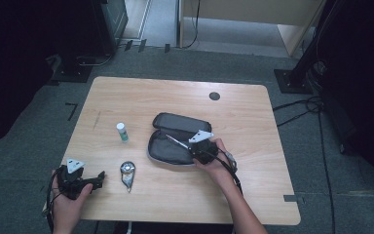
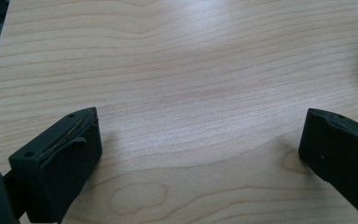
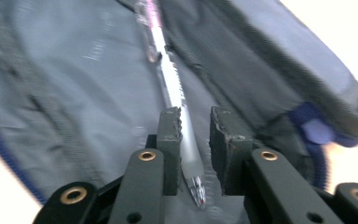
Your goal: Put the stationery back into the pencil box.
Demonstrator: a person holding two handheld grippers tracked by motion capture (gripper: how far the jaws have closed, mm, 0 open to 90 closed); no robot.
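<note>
A light wooden table (image 1: pixel 141 92) stands on grey carpet. The right gripper (image 3: pixel 194 122) hovers over an open dark fabric zip pouch (image 1: pixel 177 139), its jaws slightly parted around a slim silver pen (image 3: pixel 175 88) lying between them, pads not pressing it. The left gripper (image 2: pixel 200 140), jaws spread wide, rests over bare wood, well apart from the pouch.

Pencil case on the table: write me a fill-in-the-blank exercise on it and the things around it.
1. The pencil case lies ____, its lid flipped back.
2. A slim ____ lies between the right gripper's jaws over the case.
3. The left gripper hovers over bare table with its jaws ____.
4. The small white bottle stands ____ of the case in the high view.

Missing words: open; pen; open; left
</note>
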